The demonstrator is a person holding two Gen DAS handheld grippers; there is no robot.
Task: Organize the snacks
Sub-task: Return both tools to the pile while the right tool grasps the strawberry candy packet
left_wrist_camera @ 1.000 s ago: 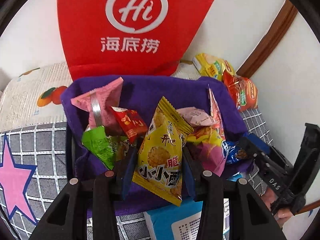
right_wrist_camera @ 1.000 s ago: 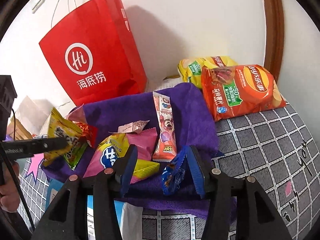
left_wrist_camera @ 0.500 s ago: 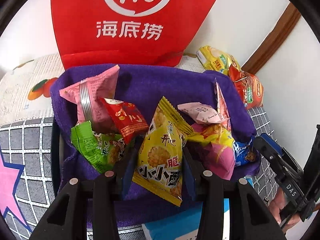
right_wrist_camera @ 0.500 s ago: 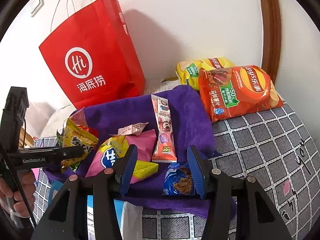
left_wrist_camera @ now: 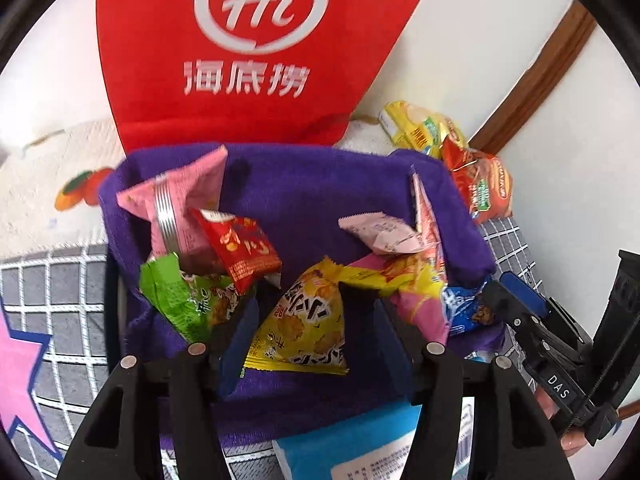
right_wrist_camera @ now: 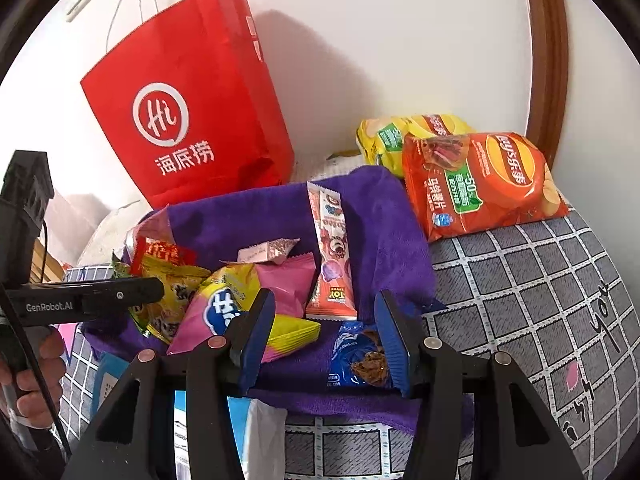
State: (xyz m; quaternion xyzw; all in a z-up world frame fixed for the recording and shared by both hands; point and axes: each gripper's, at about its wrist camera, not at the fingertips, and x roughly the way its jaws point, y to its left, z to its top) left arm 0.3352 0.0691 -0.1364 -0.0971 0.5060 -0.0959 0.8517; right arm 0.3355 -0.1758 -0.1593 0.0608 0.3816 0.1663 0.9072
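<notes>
The left gripper stands wide open, gripping nothing; the yellow biscuit packet lies loose between its fingers on the purple cloth, long axis tilted, its narrow end pointing toward the red bag. The right gripper also gapes empty, with the blue cookie packet against its right finger.
</notes>
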